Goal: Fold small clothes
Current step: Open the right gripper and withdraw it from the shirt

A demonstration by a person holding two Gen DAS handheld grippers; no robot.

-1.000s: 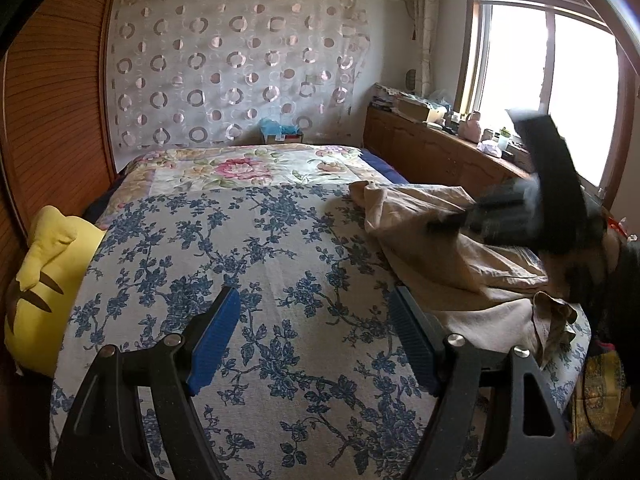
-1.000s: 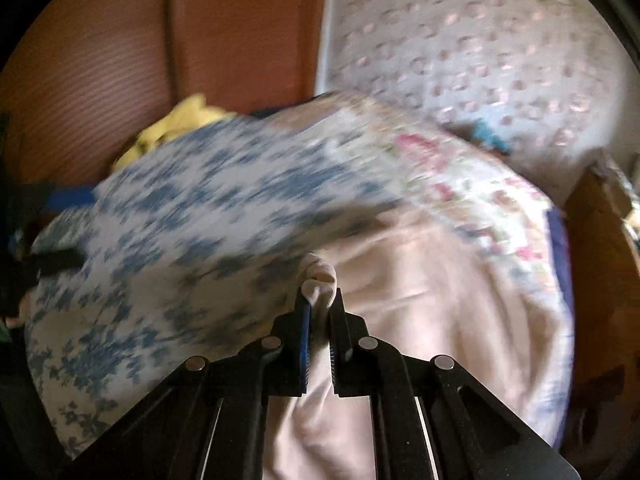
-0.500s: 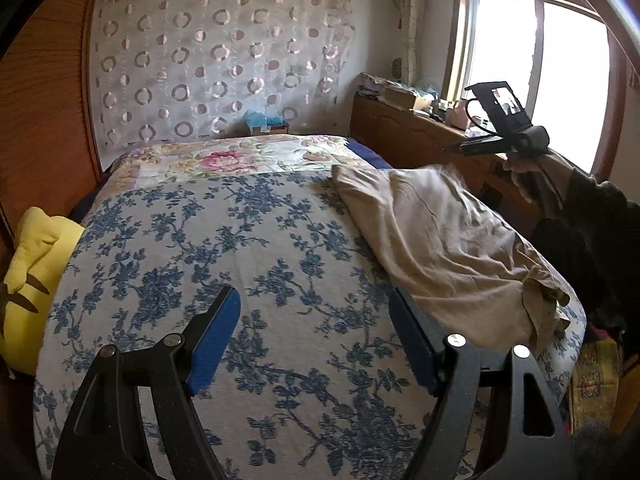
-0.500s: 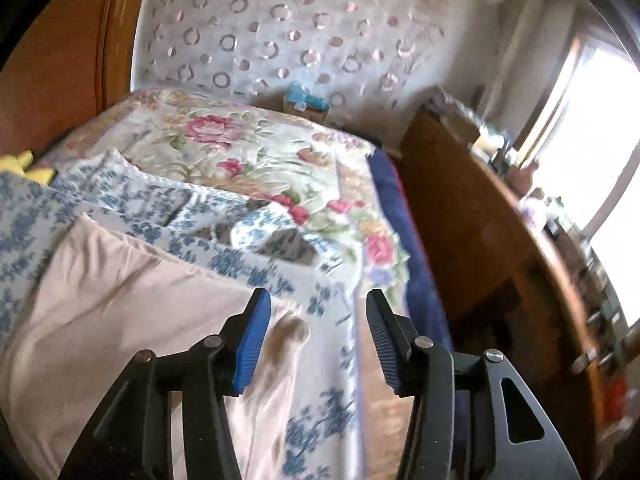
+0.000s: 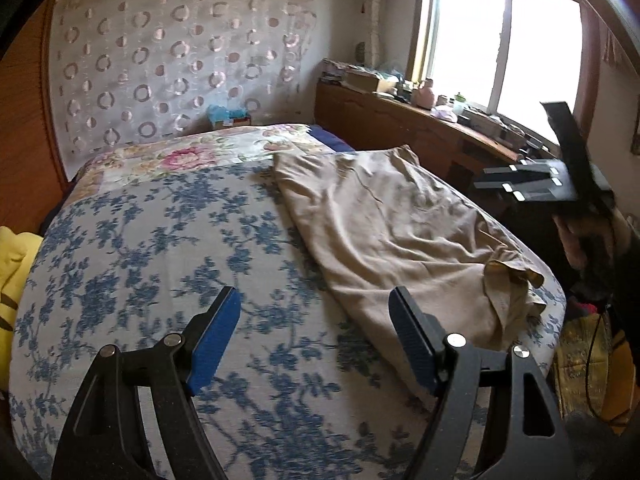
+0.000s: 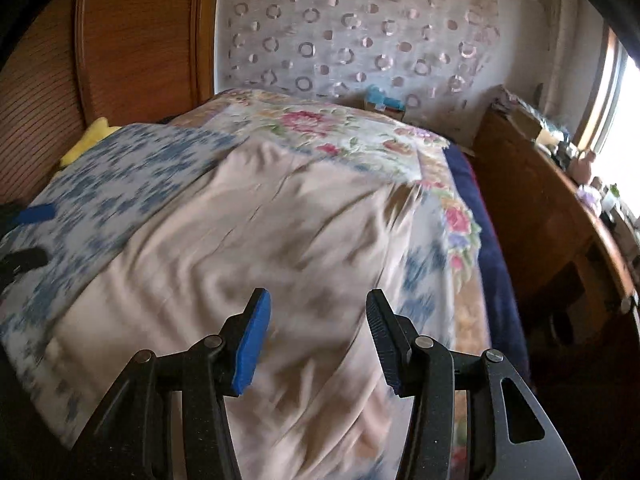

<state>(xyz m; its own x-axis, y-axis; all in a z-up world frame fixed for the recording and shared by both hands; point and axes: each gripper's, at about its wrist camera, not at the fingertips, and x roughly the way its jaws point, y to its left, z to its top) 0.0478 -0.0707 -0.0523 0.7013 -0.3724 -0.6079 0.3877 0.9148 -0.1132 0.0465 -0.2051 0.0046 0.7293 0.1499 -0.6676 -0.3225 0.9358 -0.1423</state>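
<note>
On bed [image 5: 132,248] — garment [image 5: 384,224] lengthwise, headboard-to-foot.

A bed [image 5: 132,240] with a blue-flowered cover lies under and ahead of the tongs. Far ahead hangs a ring-patterned curtain [image 5: 176,60]. Right of the tongs, a cluttered wooden counter [image 5: 404,124] runs beneath the window [image 5: 500,40]; left, a yellow pillow [image 5: 12,256].

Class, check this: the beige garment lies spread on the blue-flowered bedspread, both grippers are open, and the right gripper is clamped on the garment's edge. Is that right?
Not quite. The right gripper is not clamped on anything: the right wrist view shows its jaws apart, empty, above the beige garment. The rest holds: the garment lies on the blue-flowered bedspread, and the left gripper is open too.
</note>
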